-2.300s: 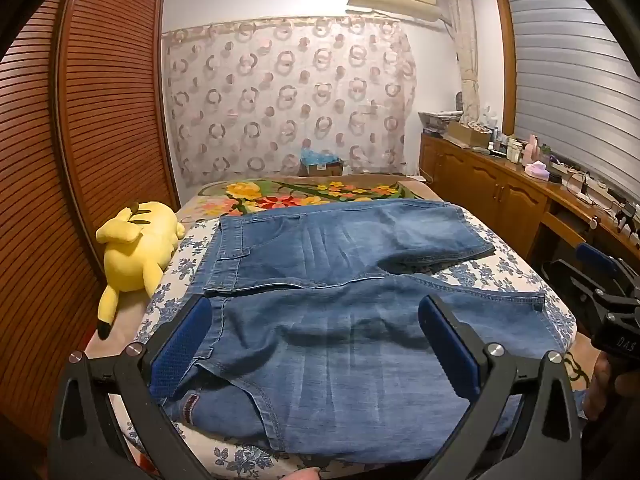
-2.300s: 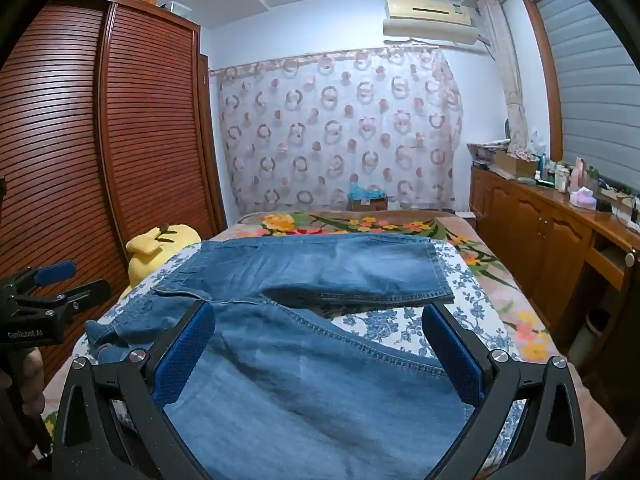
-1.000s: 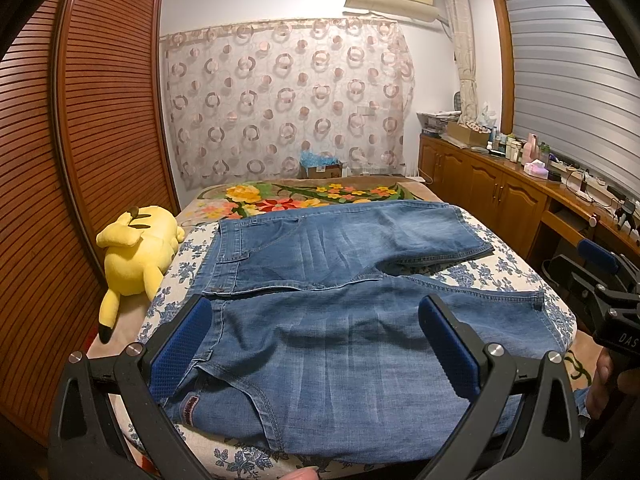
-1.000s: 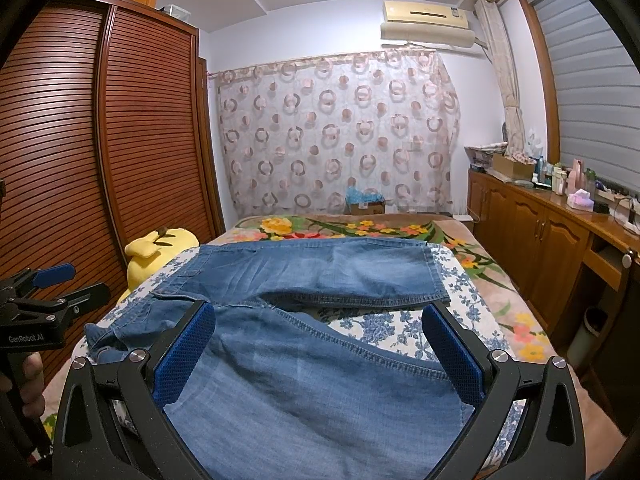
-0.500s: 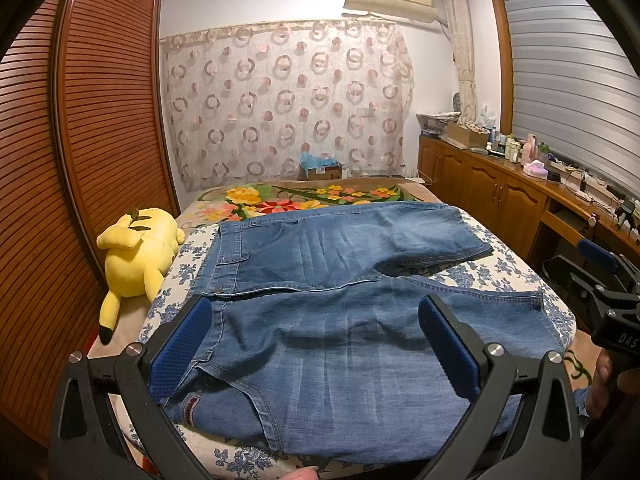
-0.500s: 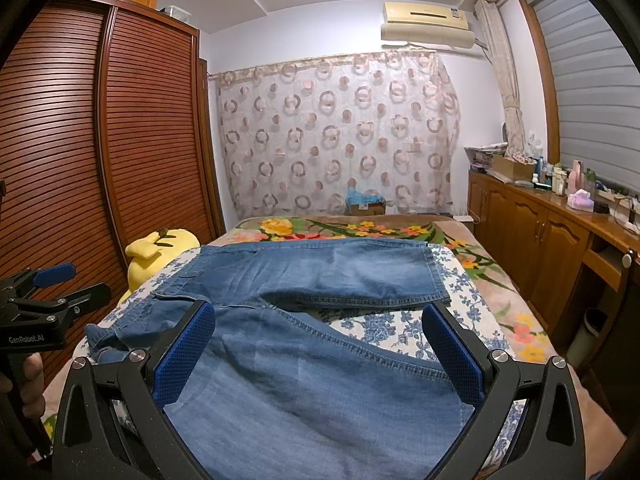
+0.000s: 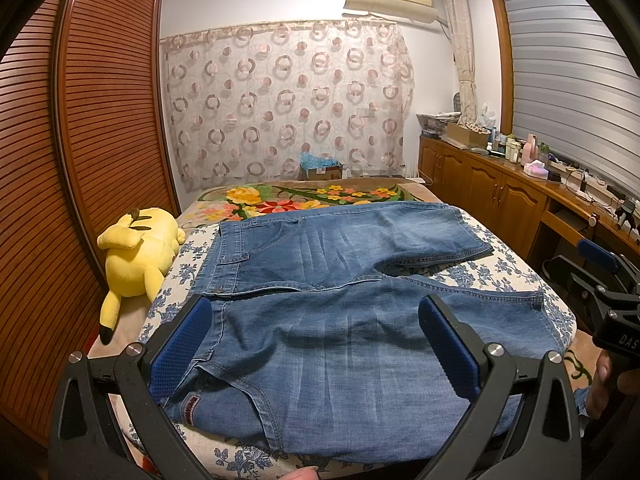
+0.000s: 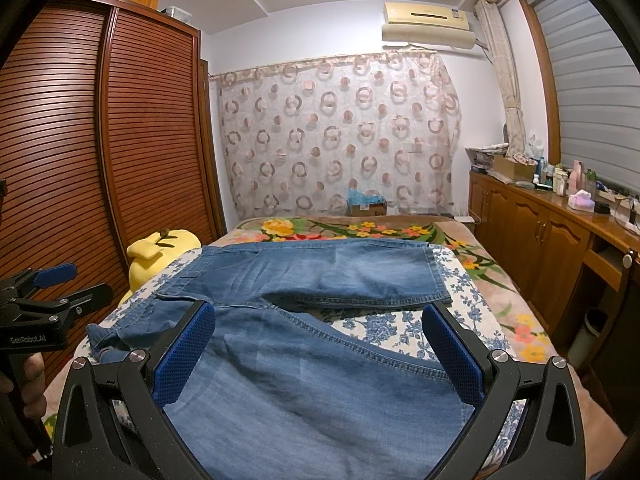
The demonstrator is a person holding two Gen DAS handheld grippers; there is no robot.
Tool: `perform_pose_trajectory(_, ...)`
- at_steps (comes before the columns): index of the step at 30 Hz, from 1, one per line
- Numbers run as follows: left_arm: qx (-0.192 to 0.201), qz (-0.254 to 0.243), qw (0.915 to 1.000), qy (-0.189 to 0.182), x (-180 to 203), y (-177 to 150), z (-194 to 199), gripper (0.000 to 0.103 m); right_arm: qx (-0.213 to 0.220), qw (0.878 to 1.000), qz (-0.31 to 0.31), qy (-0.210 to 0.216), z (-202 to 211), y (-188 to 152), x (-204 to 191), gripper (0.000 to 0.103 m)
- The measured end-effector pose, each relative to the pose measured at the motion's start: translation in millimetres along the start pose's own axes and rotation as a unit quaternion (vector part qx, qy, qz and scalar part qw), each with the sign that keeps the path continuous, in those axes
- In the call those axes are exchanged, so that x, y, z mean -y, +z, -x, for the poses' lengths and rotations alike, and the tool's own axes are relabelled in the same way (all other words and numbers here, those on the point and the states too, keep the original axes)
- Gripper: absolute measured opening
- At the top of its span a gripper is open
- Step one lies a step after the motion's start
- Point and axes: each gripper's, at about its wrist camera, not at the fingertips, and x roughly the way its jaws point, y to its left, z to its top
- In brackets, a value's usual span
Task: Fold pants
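Note:
Blue denim pants point(image 7: 332, 320) lie spread flat on the bed, waistband to the left, both legs running right. They also show in the right wrist view point(image 8: 320, 364). My left gripper point(image 7: 316, 344) is open and empty, held above the near leg by the waist end. My right gripper point(image 8: 318, 350) is open and empty, above the near leg towards its hem. Each gripper shows in the other's view: the right one at the right edge point(image 7: 600, 280), the left one at the left edge point(image 8: 52, 292).
A yellow plush toy point(image 7: 136, 256) lies on the bed's left side beside a wooden slatted wardrobe point(image 7: 80, 160). A floral blanket point(image 7: 312, 196) covers the far end. Wooden cabinets point(image 7: 500, 200) with bottles line the right wall. A small bin point(image 8: 588, 328) stands on the floor.
Almost nothing moved. Both views drifted very slightly; the pants lie the same and both grippers stay open.

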Motion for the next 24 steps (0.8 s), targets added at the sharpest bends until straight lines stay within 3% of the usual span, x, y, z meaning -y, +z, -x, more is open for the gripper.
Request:
perform_pose_trajectory(17, 0.0, -0.001, 1.0, 0.0, 0.1, -0.1, 0.0, 0.103, 0.001, 1.0, 0.001, 0.002, 0.4, -0.1, -1.1, 0.103)
perform_pose_trajectory(24, -0.017, 0.002, 0.9998, -0.003, 0.6, 1.5, -5.0, 0.103, -0.004, 1.0, 0.0, 0.004, -3.5, -1.1, 0.2, 0.103)
